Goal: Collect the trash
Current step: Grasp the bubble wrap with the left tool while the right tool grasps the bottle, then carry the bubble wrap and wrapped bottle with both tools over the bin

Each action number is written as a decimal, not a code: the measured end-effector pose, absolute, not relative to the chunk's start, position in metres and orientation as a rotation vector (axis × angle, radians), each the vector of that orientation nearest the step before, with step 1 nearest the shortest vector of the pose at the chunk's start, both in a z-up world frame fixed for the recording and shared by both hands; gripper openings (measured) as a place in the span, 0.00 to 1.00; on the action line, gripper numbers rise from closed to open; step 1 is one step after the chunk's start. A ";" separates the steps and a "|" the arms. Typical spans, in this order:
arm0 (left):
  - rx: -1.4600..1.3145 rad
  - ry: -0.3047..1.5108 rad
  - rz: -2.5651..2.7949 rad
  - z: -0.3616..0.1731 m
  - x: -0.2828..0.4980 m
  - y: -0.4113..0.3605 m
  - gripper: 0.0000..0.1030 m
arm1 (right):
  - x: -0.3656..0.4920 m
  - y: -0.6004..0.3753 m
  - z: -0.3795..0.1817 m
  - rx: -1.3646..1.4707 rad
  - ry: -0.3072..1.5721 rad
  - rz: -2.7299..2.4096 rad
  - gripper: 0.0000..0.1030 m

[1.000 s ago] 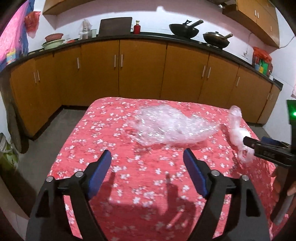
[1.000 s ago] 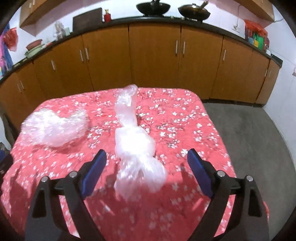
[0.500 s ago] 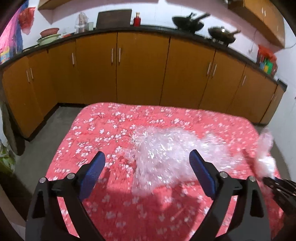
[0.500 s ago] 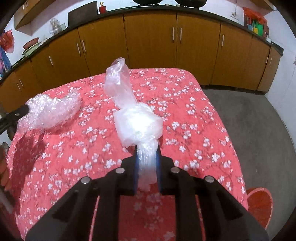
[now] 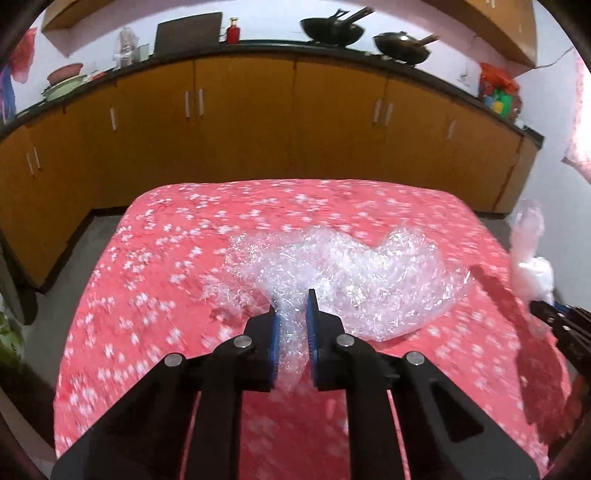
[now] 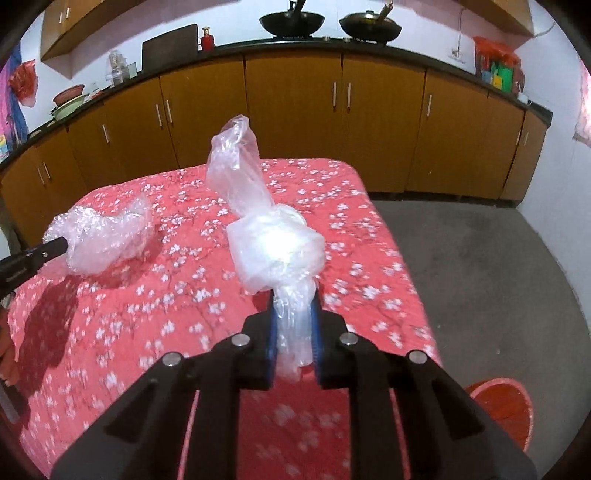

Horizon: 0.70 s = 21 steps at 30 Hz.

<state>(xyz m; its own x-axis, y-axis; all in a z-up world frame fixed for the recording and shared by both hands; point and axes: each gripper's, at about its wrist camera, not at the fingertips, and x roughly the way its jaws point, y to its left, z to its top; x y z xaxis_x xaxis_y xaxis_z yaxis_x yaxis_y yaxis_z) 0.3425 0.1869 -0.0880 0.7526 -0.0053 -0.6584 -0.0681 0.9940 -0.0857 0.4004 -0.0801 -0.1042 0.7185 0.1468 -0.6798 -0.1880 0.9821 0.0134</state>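
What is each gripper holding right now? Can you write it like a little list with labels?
left gripper: shut on bubble wrap, which mostly lies on the table
right gripper: shut on plastic bag, lifted above the table
table: red cloth with white flowers
red bin: on the floor, right of the table
backdrop: brown cabinets, two black pans on the counter

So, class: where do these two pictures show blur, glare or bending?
Left wrist view: tablecloth flowers smear with motion blur; counter edge bows from the fisheye lens. Right wrist view: white glare burns out the knotted plastic bag; near flowers blur.
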 end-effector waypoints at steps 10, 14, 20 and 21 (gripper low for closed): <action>-0.051 0.663 -0.122 -0.057 0.319 0.115 0.12 | 0.371 -0.128 -0.088 -0.008 0.716 0.125 0.16; -0.010 0.641 -0.168 -0.051 0.313 0.082 0.12 | 0.363 -0.148 -0.083 0.006 0.704 0.096 0.16; 0.026 0.617 -0.200 -0.046 0.304 0.047 0.12 | 0.349 -0.175 -0.077 0.027 0.681 0.046 0.16; 0.027 0.616 -0.206 -0.046 0.304 0.043 0.12 | 0.347 -0.179 -0.076 0.029 0.677 0.041 0.16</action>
